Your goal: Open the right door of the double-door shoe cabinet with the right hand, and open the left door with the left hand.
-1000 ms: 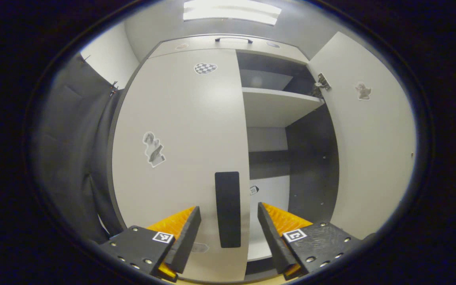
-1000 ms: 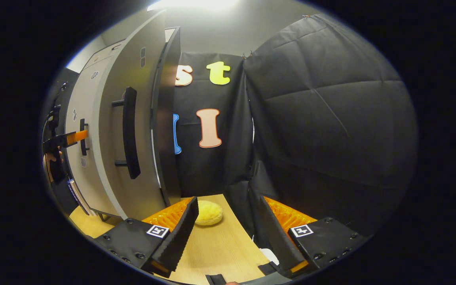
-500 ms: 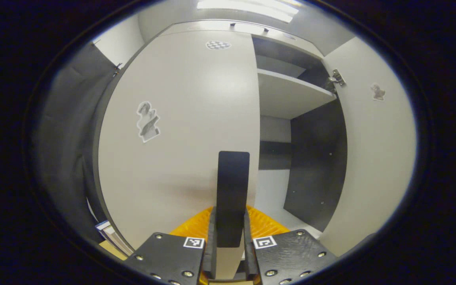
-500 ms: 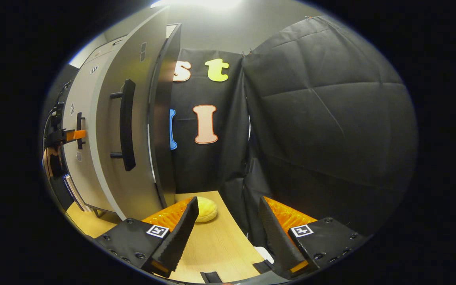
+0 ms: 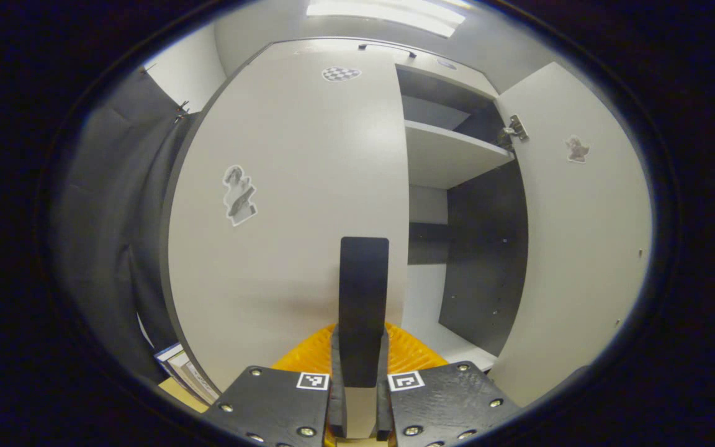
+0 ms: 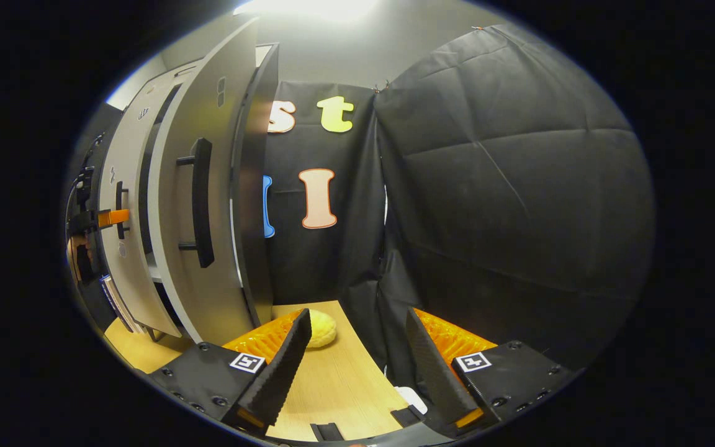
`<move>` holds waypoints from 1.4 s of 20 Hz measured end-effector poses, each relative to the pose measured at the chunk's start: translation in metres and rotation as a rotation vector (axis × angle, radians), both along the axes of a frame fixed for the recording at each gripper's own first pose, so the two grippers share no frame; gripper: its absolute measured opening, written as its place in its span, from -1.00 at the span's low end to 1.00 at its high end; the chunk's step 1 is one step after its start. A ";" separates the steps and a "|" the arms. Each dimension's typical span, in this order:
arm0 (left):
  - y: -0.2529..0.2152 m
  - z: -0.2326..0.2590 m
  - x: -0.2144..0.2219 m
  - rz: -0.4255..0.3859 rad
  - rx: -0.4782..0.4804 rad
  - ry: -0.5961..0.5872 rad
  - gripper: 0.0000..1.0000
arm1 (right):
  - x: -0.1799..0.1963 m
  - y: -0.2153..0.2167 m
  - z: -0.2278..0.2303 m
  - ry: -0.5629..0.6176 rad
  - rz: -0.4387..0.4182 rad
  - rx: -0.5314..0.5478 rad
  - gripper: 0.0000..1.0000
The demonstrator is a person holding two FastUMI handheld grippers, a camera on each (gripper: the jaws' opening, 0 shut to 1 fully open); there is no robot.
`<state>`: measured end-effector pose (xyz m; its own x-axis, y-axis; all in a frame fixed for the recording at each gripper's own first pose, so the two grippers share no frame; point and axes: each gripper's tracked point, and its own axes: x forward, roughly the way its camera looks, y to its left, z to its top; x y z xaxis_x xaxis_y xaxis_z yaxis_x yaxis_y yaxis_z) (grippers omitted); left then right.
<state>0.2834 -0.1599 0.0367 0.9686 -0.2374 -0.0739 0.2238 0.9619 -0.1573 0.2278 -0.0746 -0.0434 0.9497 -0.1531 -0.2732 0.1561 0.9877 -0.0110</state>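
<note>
Shoe cabinet (image 5: 457,158): right door (image 5: 581,236) swung wide, shelves inside bare. Left gripper (image 5: 360,397) clamped on the handle (image 5: 364,298) of the left door (image 5: 295,205), slightly ajar. Right gripper (image 6: 351,366) spread, holding nothing, beside the cabinet.

Grippers (image 5: 357,406): black screwed plates w/ square markers, prob. matte.

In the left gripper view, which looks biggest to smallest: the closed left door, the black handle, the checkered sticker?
1. Left door, by far the largest.
2. Black handle, gripped by the left gripper; being nearest the camera inflates it.
3. Checkered sticker, smallest.
</note>
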 end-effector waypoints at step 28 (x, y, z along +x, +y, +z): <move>0.116 0.011 -0.130 0.081 0.010 -0.032 -0.77 | 0.009 0.045 0.009 -0.024 0.193 -0.013 0.87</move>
<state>0.1530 -0.0438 0.0475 0.9865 -0.1577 -0.0445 0.1500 0.9785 -0.1416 0.2372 -0.0297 -0.0349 0.9680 0.0291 -0.2494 -0.0359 0.9991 -0.0230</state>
